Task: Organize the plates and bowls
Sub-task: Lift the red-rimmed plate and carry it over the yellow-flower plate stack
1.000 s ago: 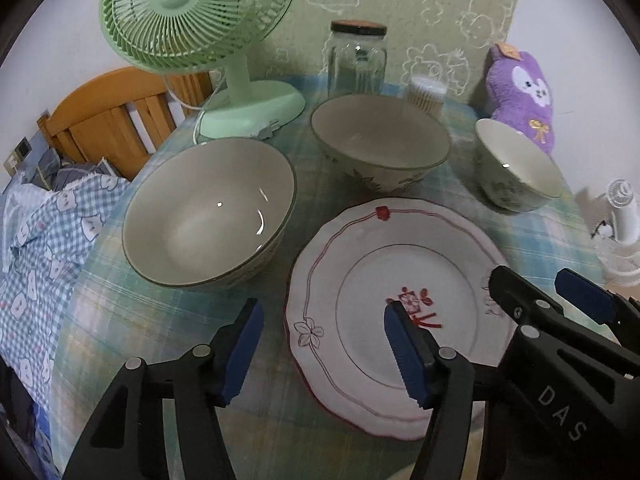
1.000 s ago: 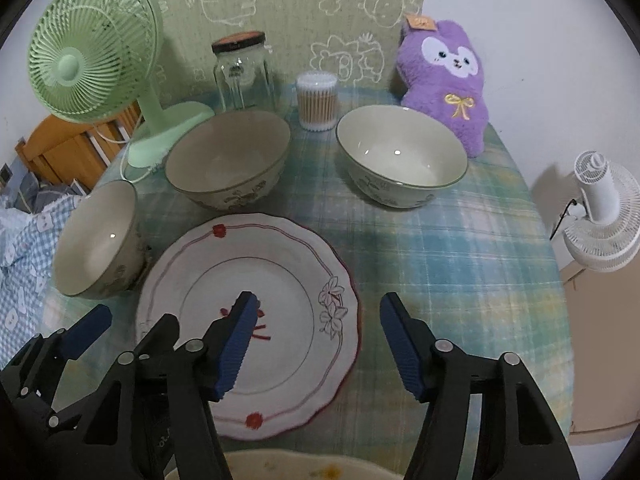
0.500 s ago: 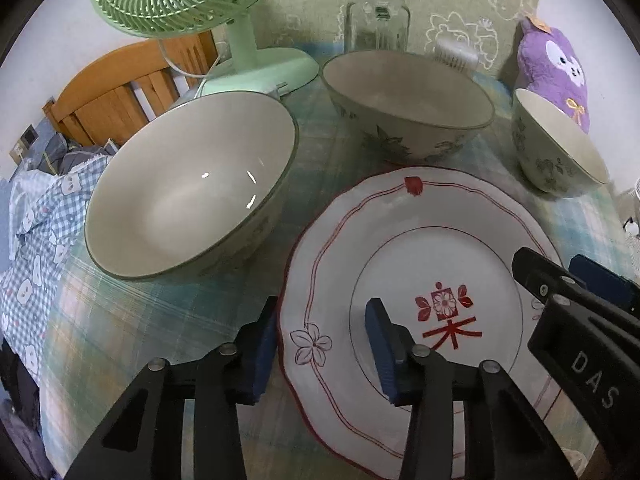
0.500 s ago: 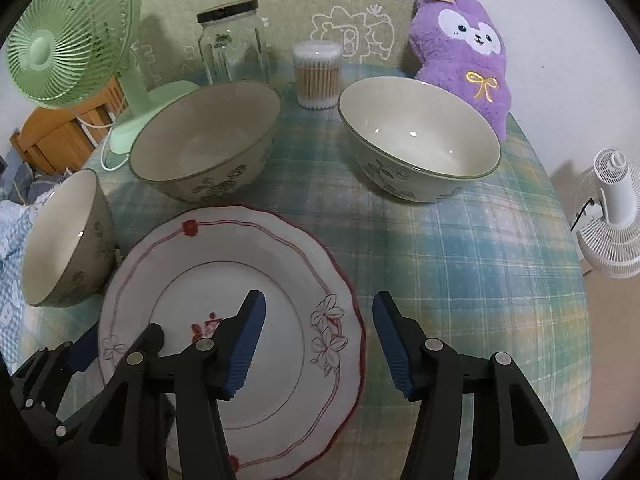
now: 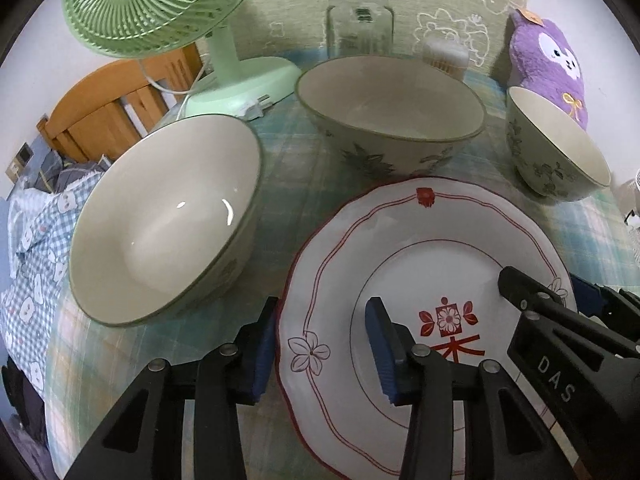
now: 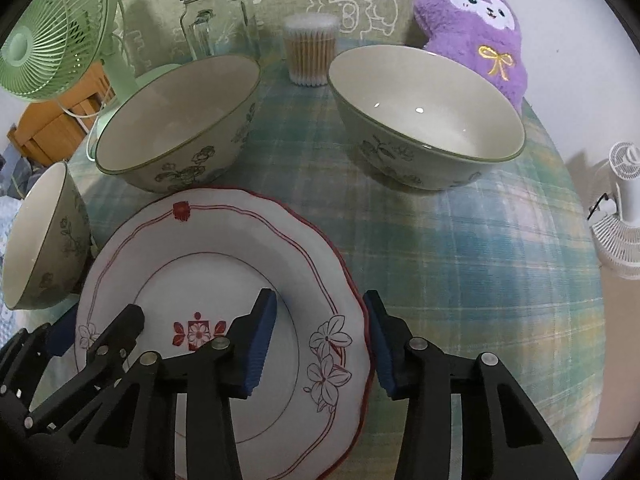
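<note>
A white plate with red trim (image 5: 420,264) (image 6: 224,256) lies on the plaid tablecloth. My left gripper (image 5: 320,344) is open, its jaws straddling the plate's left rim. My right gripper (image 6: 318,340) is open, its jaws straddling the plate's right rim. Three floral bowls stand around the plate: one to its left (image 5: 160,216) (image 6: 36,236), one behind it (image 5: 390,112) (image 6: 176,120), one at the back right (image 5: 556,144) (image 6: 424,116). Whether the pads touch the plate I cannot tell.
A green fan (image 5: 160,4), a glass jar (image 5: 360,20), a cotton swab tub (image 6: 310,50) and a purple plush (image 6: 476,20) line the table's back. A wooden chair (image 5: 104,108) is at the left. A white fan (image 6: 624,208) stands off the right edge.
Both grippers have moved forward and down to the plate and narrowed, so their jaws now straddle its opposite rims. The dishes have not moved.
</note>
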The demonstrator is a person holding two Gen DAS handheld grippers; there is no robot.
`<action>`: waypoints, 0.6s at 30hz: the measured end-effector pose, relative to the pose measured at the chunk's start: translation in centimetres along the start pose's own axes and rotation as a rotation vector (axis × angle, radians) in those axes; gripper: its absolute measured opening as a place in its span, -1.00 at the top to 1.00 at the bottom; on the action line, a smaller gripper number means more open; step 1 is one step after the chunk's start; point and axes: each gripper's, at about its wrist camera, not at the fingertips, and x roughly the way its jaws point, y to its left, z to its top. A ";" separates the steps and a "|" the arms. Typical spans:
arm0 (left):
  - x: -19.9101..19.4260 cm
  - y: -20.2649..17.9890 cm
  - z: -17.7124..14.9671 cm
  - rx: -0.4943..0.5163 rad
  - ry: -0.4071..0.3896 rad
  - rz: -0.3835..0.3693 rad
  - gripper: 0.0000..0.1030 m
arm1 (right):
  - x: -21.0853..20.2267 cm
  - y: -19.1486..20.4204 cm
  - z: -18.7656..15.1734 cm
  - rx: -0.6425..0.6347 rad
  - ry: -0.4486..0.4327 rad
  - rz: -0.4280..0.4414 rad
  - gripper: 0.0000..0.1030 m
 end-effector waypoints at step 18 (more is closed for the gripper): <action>-2.3 -1.6 0.3 0.051 -0.027 -0.031 0.17 | -2.9 -2.3 -0.6 0.061 -0.011 -0.034 0.12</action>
